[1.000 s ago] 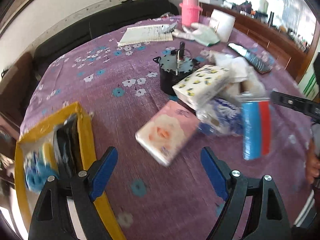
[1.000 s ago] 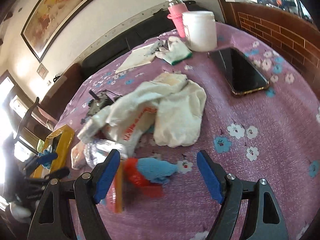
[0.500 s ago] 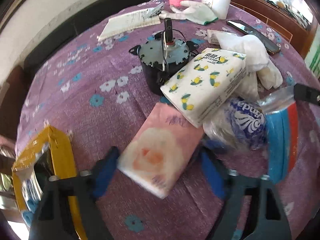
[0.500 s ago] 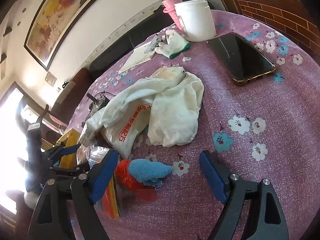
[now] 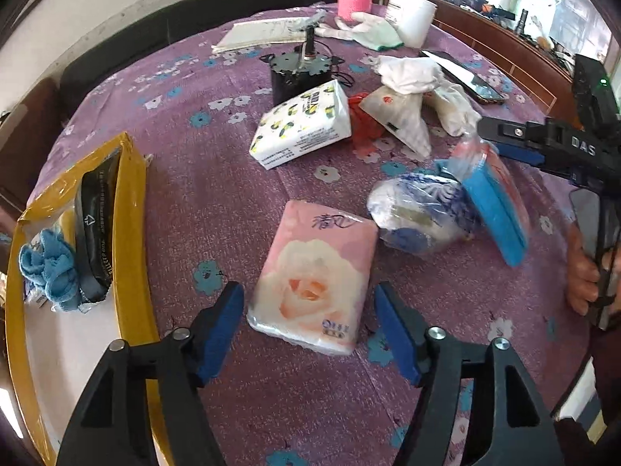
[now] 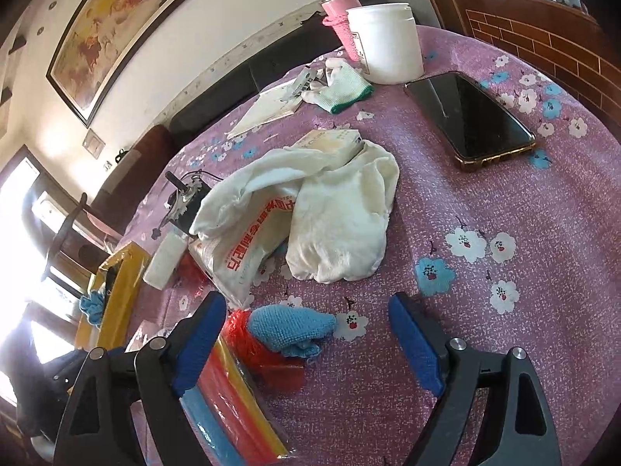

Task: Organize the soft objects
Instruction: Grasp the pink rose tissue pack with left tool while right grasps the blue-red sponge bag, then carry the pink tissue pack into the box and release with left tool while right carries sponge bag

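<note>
A pink tissue pack (image 5: 314, 268) printed with a rose lies flat on the purple flowered tablecloth (image 5: 202, 178). My left gripper (image 5: 308, 305) straddles its near end; the jaws are opening and the pads stand just off its sides. A yellow box (image 5: 134, 209) to the left holds a blue cloth (image 5: 50, 264) and a black packet (image 5: 95, 217). My right gripper (image 6: 306, 306) is open wide over a small blue knitted piece (image 6: 291, 326) and red mesh (image 6: 248, 343), touching neither. A bagged sponge pack (image 6: 233, 407) lies under its left finger.
A lemon-print tissue pack (image 5: 302, 128), a blue-white wrapped roll (image 5: 419, 209), white cloths (image 6: 341, 225) and a red-printed bag (image 6: 240, 256) crowd the middle. Further back are a black motor (image 5: 299, 73), a phone (image 6: 473, 116), a white jar (image 6: 384, 46), a pink bottle (image 6: 337, 11) and a glove (image 6: 337, 85).
My left gripper swung from beside the yellow box to the pink pack, whose near end now sits between narrower jaws. The right gripper stayed put and spread slightly.
</note>
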The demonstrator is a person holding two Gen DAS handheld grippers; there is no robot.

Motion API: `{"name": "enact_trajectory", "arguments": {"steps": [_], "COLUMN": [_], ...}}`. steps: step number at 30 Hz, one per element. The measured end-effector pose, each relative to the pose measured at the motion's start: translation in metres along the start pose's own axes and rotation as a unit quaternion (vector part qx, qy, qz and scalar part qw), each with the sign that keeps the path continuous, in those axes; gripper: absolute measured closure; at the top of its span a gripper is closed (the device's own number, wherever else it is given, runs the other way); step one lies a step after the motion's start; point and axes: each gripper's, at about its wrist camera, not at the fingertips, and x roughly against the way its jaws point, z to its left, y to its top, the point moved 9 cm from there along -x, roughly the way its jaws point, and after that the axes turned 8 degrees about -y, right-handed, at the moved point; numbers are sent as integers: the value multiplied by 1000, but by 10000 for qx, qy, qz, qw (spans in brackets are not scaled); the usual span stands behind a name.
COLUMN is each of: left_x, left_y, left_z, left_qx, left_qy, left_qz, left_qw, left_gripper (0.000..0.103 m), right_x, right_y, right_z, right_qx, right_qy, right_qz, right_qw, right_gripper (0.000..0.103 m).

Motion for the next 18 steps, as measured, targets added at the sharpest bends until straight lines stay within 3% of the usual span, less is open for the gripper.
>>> {"name": "enact_trajectory", "arguments": {"steps": [5,8,9,10,14,18], "left_x": [-16,-20,-20,-18,-3,23], "left_y": [9,9,9,8,6,-1], "left_z": [3,1,-3,-5,-11,-18], "left_qx": [195,127,61,58,156,191], "left_qy": [-125,-58,-50,-77,-165,-289], "left_qz": [-117,-207,-227,-243,-399,-646], "left_qw": [9997,9997,9997,9997,9989,9973], "left_gripper": [30,30,33,49,50,50], "right_x": [6,22,27,30,36,28], "right_y": [-1,-10,-15,-19,-38,-53], "right_z": [-5,5,11,18,48,71], "right_qx": [34,218,353,527,1420,2183], "right_qy": [-226,15,94,153,36,-501], "right_qz": [39,144,216,285,422,319], "right_qw": [9997,9997,9991,9981,9890,9741], "right_gripper": [14,14,14,14,14,14]}}
